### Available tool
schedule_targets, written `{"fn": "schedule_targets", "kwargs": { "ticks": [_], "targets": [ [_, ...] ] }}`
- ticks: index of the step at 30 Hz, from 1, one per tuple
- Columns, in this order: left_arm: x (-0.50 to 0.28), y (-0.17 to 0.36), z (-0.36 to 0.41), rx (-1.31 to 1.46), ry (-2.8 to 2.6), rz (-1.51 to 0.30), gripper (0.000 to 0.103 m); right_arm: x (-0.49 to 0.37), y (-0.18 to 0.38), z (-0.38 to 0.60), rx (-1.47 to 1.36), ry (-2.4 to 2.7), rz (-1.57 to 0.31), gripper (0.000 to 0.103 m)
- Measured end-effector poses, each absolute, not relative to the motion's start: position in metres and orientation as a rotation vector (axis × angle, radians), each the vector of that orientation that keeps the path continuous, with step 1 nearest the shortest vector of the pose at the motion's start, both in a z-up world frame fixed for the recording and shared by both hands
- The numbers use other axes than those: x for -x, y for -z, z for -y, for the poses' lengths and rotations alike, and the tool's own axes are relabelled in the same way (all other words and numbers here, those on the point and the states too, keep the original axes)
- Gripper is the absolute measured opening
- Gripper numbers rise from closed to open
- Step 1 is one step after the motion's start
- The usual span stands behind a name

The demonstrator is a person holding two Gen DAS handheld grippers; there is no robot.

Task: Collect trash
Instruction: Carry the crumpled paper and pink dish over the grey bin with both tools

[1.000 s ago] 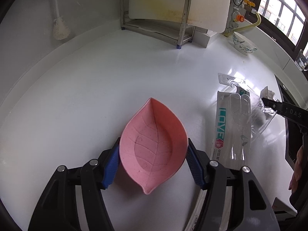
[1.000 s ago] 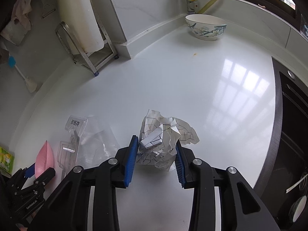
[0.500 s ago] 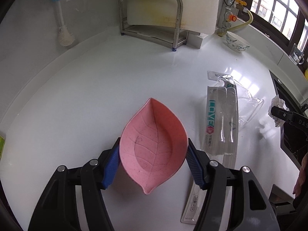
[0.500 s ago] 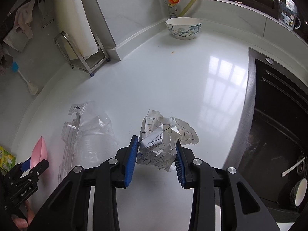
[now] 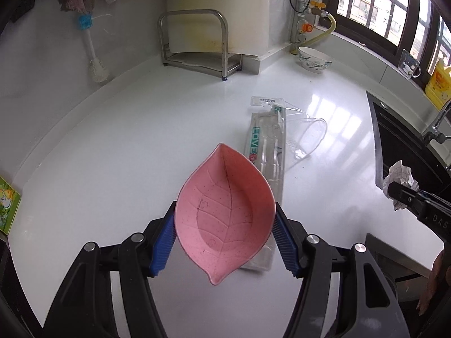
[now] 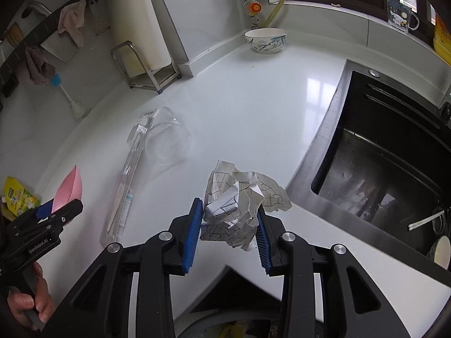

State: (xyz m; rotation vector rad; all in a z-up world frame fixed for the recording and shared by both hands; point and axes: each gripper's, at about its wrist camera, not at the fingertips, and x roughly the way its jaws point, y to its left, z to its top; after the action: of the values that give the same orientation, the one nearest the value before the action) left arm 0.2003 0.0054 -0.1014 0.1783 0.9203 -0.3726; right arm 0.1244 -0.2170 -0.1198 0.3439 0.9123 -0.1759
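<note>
White counter (image 5: 126,146) fills my views; clear packaging (image 6: 135,169) lies partly behind the pink leaf dish (image 5: 225,214) my left gripper (image 5: 225,238) clamps; right gripper (image 6: 229,222) pinches crumpled paper (image 6: 239,202) near the sink (image 6: 380,169).

black tongs (image 6: 229,225) with ribbed blue pads (image 6: 192,232) and silver screws (image 6: 165,235).

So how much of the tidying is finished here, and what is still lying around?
Nothing shows as binned yet. In hand: the right gripper has its jaws clamped on the crumpled paper, and the left gripper grips the pink leaf-shaped dish. A bin seems to sit below the paper, though only its edge shows. Still left on the white counter: the clear plastic packaging.
</note>
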Motion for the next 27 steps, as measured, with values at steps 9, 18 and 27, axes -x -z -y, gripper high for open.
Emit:
{"fn": "schedule_targets", "kwargs": {
  "ticks": [9, 18, 27],
  "targets": [
    [-0.129, 0.088, 0.025, -0.186, 0.407, -0.914, 0.062, -0.043, 0.121, 0.213, -0.318, 0.119, -0.958, 0.035],
    [-0.058, 0.09, 0.066, -0.196, 0.436, -0.933, 0.062, 0.027, 0.131, 0.227, -0.322, 0.075, -1.008, 0.035],
    [-0.009, 0.101, 0.095, -0.197, 0.449, -0.951, 0.062, 0.07, 0.142, 0.246, -0.326, 0.049, -1.025, 0.035]
  ]
}}
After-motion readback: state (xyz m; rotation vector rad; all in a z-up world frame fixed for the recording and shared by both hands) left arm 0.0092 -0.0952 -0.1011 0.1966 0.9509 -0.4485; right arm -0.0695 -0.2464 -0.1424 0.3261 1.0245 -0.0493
